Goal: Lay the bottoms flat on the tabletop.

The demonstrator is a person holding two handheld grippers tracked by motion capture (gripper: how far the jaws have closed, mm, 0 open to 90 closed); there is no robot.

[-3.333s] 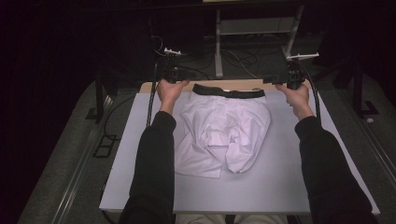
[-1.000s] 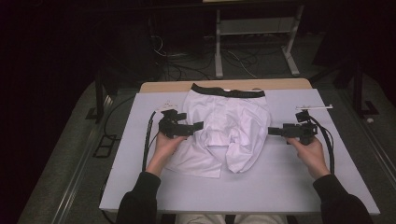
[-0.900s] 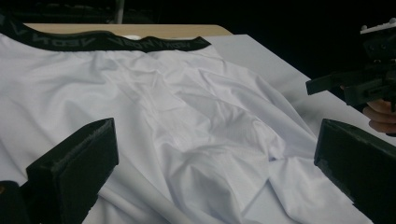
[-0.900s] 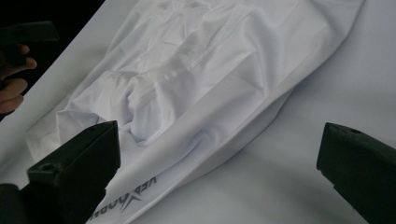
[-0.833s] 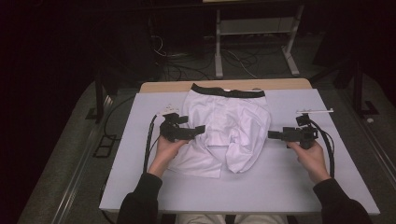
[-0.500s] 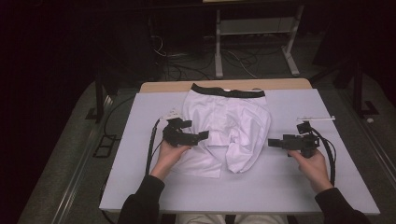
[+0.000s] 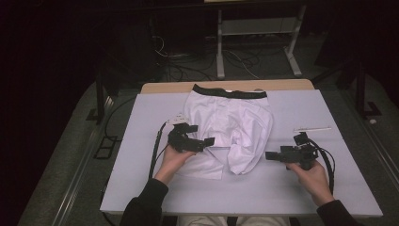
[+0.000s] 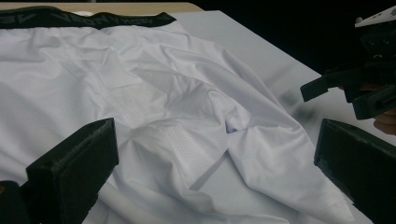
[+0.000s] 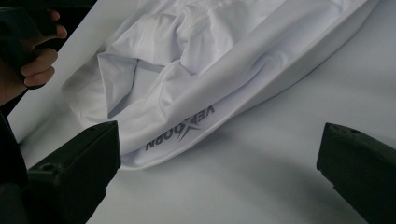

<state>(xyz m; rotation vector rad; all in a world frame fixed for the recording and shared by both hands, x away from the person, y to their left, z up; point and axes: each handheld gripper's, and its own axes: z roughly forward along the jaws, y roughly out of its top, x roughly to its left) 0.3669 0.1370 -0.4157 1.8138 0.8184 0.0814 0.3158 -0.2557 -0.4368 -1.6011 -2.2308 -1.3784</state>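
High view shows a pair of white shorts (image 7: pixel 226 127) lying on the desk (image 7: pixel 141 179), a little to the far side of its middle; the black waistband (image 7: pixel 229 92) lies at the far edge of the desk, and the two legs point to the near side. The left gripper (image 7: pixel 200 141) hovers over the left leg, and its fingers (image 8: pixel 74 163) stand wide open with nothing between them; the right gripper (image 7: pixel 272 156) is just beside the right leg, low over the bare desk, and its fingers (image 9: pixel 74 163) are also wide open and hold nothing.

I judge that the folding is only at its beginning; the shorts are spread out with the waistband straight, but the cloth is wrinkled in the middle, the right leg (image 9: pixel 196 116) is bunched and partly turned, and no clean fold is made yet. What remains, I think, is to take each leg at its hem, to smooth it, and then to fold.

For room: on the left, right and near sides of the shorts the desk is bare, so both grippers can move freely there; a thin white stick (image 7: pixel 311 128) lies far of the right gripper, apart from the cloth. At the far side the waistband is already at the edge, so there is little room for pushing the cloth farther.
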